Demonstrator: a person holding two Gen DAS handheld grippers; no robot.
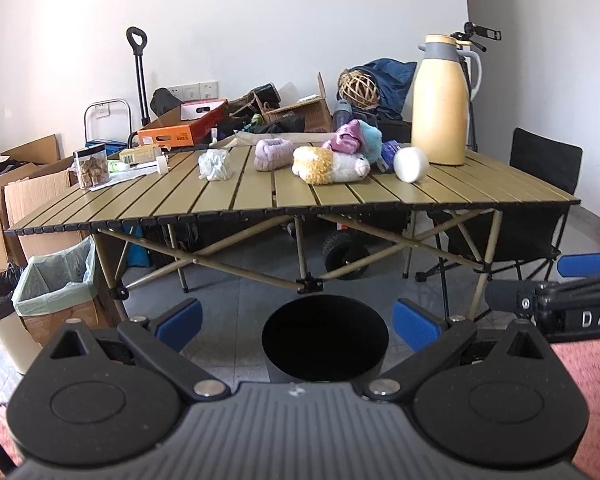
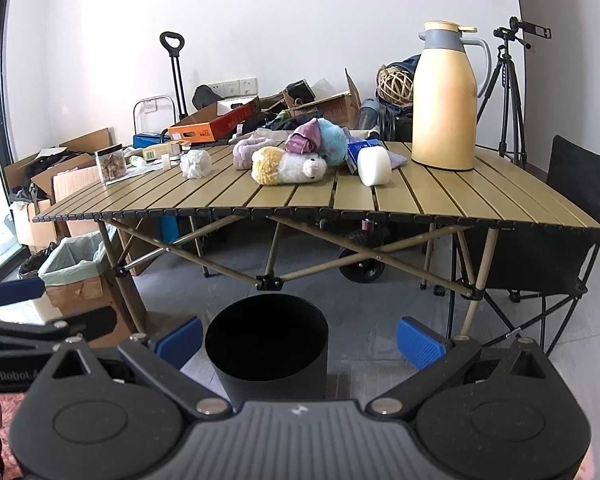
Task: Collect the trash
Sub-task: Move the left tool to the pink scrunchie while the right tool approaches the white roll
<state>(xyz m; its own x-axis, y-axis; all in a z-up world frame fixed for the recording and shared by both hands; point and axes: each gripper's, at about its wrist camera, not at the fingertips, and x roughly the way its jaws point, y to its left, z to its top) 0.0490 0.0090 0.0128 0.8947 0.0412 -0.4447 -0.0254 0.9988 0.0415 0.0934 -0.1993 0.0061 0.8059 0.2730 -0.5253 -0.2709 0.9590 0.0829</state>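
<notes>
Readable lettering: "DAS" on the right gripper (image 1: 572, 304) body, "GenRobot" on the left gripper (image 2: 32, 320). I see both sets of jaws spread, holding nothing. Crumpled white tissue (image 1: 215, 164), wrinkled and wadded, lies on the slatted counter (image 1: 180, 208), well ahead of my jaws. Black bin (image 1: 325, 340) stands on the floor just ahead, between my jaws.

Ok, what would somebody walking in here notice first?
Probably the tall yellow thermos jug standing at the right end of the slatted folding table, then the heap of plush toys mid-table. Near at hand, a black bin stands on the floor before the table, with both grippers open.
</notes>
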